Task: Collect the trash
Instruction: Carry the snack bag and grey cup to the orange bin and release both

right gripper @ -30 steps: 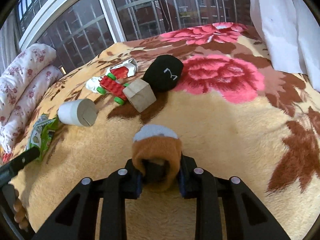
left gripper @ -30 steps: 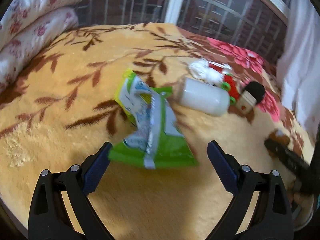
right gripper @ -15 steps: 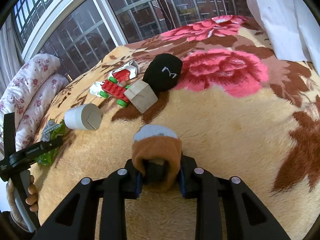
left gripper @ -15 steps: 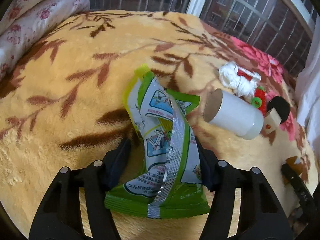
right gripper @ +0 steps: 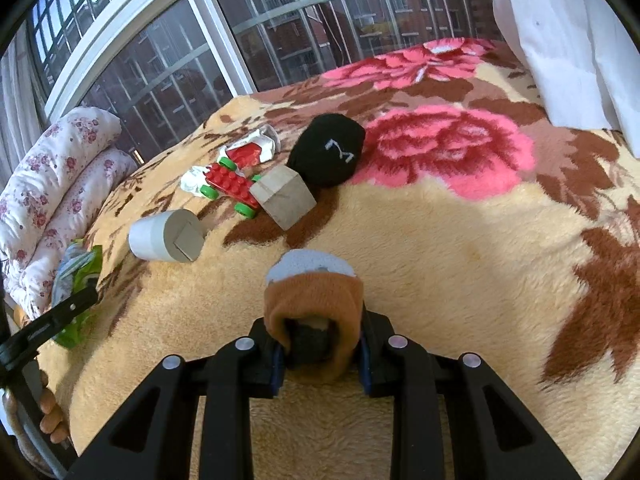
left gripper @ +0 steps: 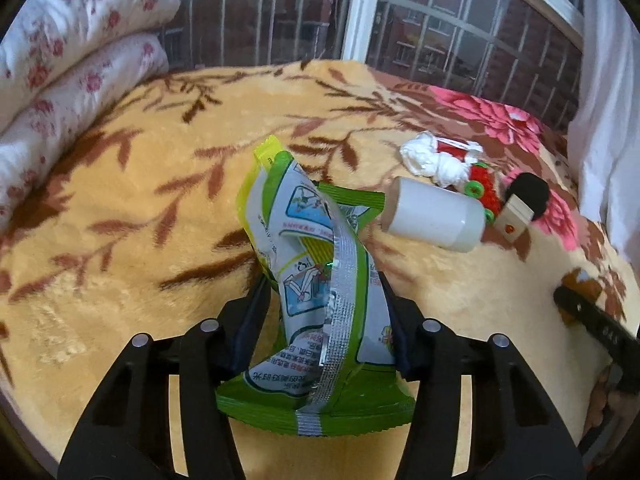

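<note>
My left gripper is shut on a green and silver snack wrapper and holds it upright above the floral blanket. The wrapper also shows at the left edge of the right wrist view. My right gripper is shut on a rolled orange and grey sock, low over the blanket. A crumpled white and red paper wad lies beyond a white cylinder; the wad also shows in the right wrist view.
A red toy car with green wheels, a wooden block, a white cylinder and a black rolled sock lie together mid-bed. Floral pillows lie at the left, window bars behind, a white curtain at the right.
My left gripper moved down around the snack wrapper, closed on it and lifted it. The right gripper kept its hold on the sock and barely moved.
</note>
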Demonstrator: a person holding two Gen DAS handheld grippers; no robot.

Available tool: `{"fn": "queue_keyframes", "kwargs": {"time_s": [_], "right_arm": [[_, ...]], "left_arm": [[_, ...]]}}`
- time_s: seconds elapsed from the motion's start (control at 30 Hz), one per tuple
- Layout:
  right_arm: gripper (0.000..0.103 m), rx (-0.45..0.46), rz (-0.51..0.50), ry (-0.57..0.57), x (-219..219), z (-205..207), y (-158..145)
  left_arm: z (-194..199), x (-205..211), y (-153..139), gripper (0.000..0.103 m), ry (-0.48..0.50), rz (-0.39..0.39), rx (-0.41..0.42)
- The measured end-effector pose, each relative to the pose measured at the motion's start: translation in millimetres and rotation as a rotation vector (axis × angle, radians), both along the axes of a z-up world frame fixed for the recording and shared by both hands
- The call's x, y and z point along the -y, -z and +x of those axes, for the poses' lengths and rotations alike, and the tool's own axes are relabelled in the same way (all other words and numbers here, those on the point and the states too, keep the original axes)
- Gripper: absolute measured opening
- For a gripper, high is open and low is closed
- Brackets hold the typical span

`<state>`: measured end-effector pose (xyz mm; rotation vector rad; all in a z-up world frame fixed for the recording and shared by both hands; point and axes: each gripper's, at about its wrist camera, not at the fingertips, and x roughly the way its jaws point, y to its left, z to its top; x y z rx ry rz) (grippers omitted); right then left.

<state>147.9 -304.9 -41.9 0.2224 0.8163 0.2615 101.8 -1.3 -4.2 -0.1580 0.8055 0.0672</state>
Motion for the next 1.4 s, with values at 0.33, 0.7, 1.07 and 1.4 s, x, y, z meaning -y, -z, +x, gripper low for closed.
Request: {"fn": "queue_keyframes", "kwargs": {"time_s": [0.33,0.7,1.07,1.4], "right_arm": [[0.027,0.085,-0.071,0.006,-17,-34,-35],[0.027,0.194,-0.124,-0.164,-61,-133,-70],[0.027,0.203,-0.178,-0.336,-86,-238,-56],[0.027,0.094,-0.193,-0.413,-83,-284,-17]], "left_arm": [[-53,13,-29,0.051,0.069,0.086,0.130],[-113,24,-37,0.051,0.148,0.091,0.180],[-190,32,-39,0.051,0.218,0.111,0.203],[-249,42,-14,0.051,0.337,0.178,0.134]]}}
